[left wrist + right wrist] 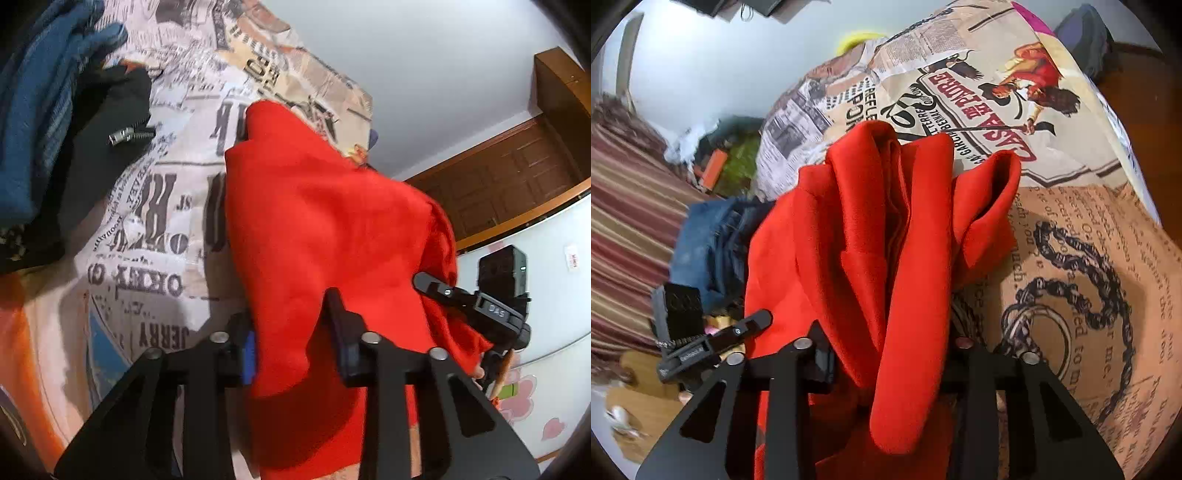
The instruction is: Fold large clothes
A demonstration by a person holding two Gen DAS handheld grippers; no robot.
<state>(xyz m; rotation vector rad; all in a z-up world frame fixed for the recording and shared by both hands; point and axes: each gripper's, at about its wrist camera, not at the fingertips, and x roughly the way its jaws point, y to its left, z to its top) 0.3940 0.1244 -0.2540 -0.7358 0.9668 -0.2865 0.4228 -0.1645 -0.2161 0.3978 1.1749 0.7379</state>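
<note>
Both the left claw [295, 332] and right claw [890, 354] are gripping the red garment [325, 221]; I'd be keeping it taut over the bed [155, 206] while folding

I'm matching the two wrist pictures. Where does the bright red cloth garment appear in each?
Left wrist: red cloth garment fills the centre, running down between the near fingers.
Right wrist: garment bunched at centre, down to the fingers.
Shared landmark: newspaper-print bedsheet beneath.

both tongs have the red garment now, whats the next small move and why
Probably lift both and draw them apart. The left tongs and right tongs each pinch the red garment, which still hangs bunched in folds over the printed bedcover, so it needs spreading flat before any fold.
</note>
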